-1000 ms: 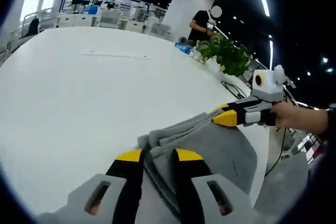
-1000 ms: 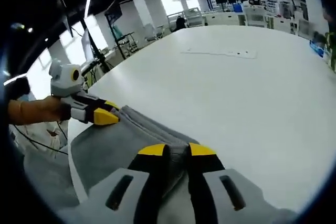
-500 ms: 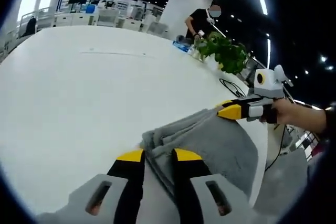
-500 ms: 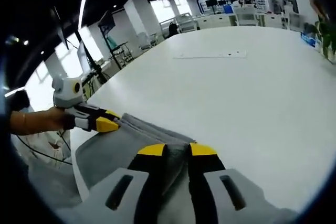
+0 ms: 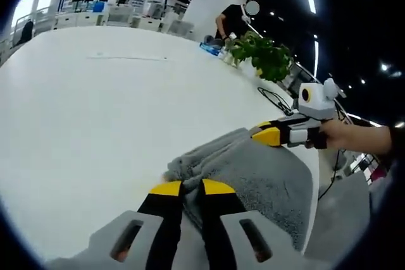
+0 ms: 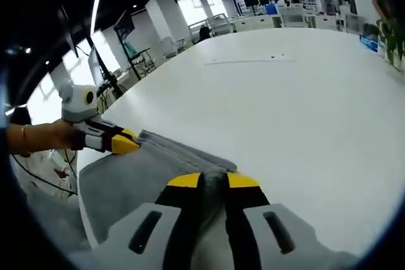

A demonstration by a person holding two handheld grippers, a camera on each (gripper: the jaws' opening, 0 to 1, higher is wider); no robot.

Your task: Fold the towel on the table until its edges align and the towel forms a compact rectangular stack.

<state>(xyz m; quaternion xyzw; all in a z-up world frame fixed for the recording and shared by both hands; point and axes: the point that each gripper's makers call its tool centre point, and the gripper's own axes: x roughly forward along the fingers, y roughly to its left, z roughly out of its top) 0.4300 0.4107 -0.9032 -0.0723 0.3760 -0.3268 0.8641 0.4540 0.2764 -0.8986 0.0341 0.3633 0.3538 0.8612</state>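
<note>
Gripping gray towel (image 5: 259,172) corners, both tongs (image 5: 185,188) (image 6: 212,181) hide the pinched edges.

No legible text (screens too blurred).

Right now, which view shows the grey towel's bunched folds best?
The left gripper view: the grey towel shows its bunched folds and far edge. The right gripper view shows the towel flatter, its stacked layers edge-on.

1. My right gripper (image 6: 212,183) has its yellow-tipped jaws closed on a corner of the grey towel (image 6: 136,178).
2. The towel lies at the near edge of the white table (image 6: 285,105).
3. My left gripper (image 6: 120,143) pinches the towel's other corner, with my hand (image 6: 41,136) behind it.
</note>
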